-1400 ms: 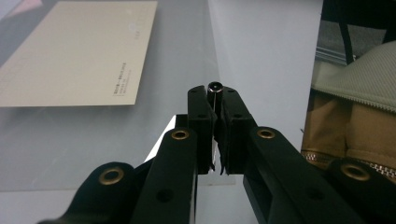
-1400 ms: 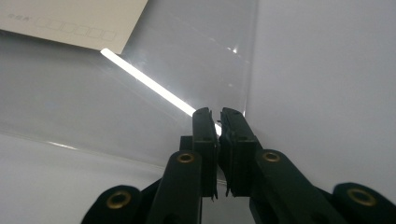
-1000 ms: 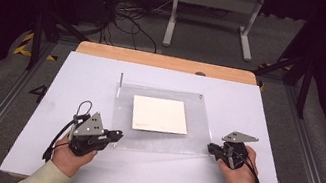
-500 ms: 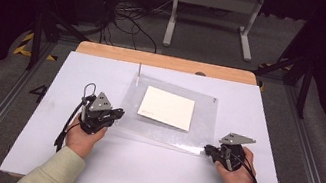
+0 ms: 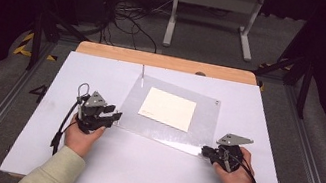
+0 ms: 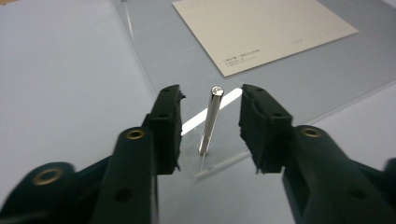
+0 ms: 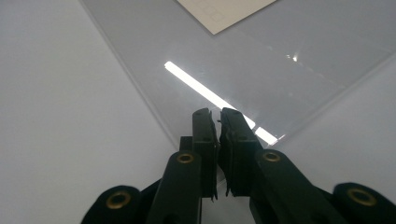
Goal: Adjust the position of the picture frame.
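Clear acrylic sheet (image 5: pixel 171 118), frame centre on worktop (image 5: pixel 61 165): rigid, slick, scratch-prone; take at corners. Left hand-held gripper (image 6: pixel 210 128) released around corner pin (image 6: pixel 209 122); right hand-held gripper (image 7: pixel 218 126) clenched on lower-right corner.

clear sheet (image 5: pixel 167 115) with its card (image 5: pixel 168 108) now turned clockwise and shifted right; left gripper (image 5: pixel 113 117) farther up the table, jaws spread around a metal pin (image 6: pixel 209 121).
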Demonstrator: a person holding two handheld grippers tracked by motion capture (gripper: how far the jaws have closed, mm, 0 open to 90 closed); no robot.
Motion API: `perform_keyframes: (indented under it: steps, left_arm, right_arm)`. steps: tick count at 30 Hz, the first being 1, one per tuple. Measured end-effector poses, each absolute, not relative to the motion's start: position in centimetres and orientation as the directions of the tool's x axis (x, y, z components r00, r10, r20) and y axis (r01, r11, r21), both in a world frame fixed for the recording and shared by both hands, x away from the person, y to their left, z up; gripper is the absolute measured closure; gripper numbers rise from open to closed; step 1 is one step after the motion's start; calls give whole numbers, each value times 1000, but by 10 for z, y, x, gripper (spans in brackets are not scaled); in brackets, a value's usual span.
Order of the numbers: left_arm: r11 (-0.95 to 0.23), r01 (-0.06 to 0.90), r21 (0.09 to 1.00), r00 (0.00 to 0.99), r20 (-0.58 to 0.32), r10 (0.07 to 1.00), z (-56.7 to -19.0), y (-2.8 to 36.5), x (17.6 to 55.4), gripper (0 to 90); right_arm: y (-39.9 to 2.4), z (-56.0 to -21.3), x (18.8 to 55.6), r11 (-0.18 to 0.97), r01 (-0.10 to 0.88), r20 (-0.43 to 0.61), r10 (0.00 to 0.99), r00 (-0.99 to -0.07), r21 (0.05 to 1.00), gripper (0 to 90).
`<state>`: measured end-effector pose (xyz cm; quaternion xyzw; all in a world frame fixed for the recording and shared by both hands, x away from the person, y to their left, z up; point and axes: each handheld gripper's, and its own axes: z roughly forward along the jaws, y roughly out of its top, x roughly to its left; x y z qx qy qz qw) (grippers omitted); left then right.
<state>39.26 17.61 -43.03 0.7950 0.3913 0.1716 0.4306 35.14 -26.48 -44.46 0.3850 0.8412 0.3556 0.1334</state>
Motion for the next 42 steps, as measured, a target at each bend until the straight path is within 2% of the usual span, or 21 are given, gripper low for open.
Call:
perform_keyframes:
  steps: [3, 4, 8, 13, 15, 17, 19, 21, 23, 24, 25, 26, 29, 35, 39, 42]
  left_arm:
    - [-283, 468, 837, 617, -80, 783, -426, 190, 382, 496]
    - [-283, 468, 837, 617, -80, 783, -426, 190, 382, 486]
    - [-235, 462, 855, 591, -99, 800, -421, 204, 374, 468]
    - [-253, 466, 848, 604, -96, 791, -423, 206, 369, 510]
    - [-274, 468, 841, 613, -85, 785, -425, 205, 366, 523]
    - [-273, 474, 837, 616, -94, 782, -426, 204, 365, 544]
    - [-275, 477, 835, 617, -95, 782, -426, 204, 365, 545]
    - [-281, 480, 831, 618, -93, 780, -427, 204, 365, 545]
    - [-276, 486, 829, 610, -95, 787, -428, 207, 366, 545]
    - [-272, 490, 828, 606, -99, 789, -428, 208, 366, 544]
    - [-268, 489, 830, 602, -99, 792, -428, 210, 366, 542]
    - [-262, 490, 831, 597, -100, 796, -429, 211, 366, 537]
    - [-253, 505, 825, 580, -108, 807, -430, 214, 366, 519]
    - [-244, 515, 822, 543, -92, 835, -432, 218, 366, 467]
    - [-234, 521, 821, 518, -86, 851, -433, 222, 367, 441]
    - [-230, 530, 816, 503, -84, 860, -435, 223, 369, 415]
  right_arm:
    - [-251, -444, 342, 492, 534, 62, 693, -719, 688, 843]
    - [-251, -444, 342, 492, 534, 62, 693, -719, 688, 843]
    - [-219, -444, 320, 561, 474, 76, 589, -805, 678, 843]
    - [-199, -445, 307, 598, 438, 79, 530, -844, 671, 842]
    - [-189, -445, 302, 591, 456, 131, 509, -851, 665, 841]
    - [-169, -446, 291, 617, 417, 128, 457, -880, 668, 844]
    - [-163, -446, 287, 624, 408, 126, 445, -886, 667, 846]
    - [-155, -448, 284, 625, 393, 130, 424, -896, 675, 892]
    - [-150, -454, 286, 617, 429, 275, 333, -902, 660, 885]
    - [-147, -454, 284, 639, 392, 223, 331, -917, 662, 865]
    - [-149, -448, 283, 635, 343, 141, 346, -927, 692, 796]
    - [-154, -438, 285, 625, 299, 64, 369, -927, 721, 767]
    - [-185, -415, 302, 511, 311, 40, 473, -880, 801, 732]
    - [-254, -422, 353, 405, 431, 7, 722, -692, 806, 734]
    - [-275, -428, 374, 371, 469, 0, 784, -620, 801, 731]
    - [-276, -434, 383, 379, 489, 0, 790, -613, 786, 741]
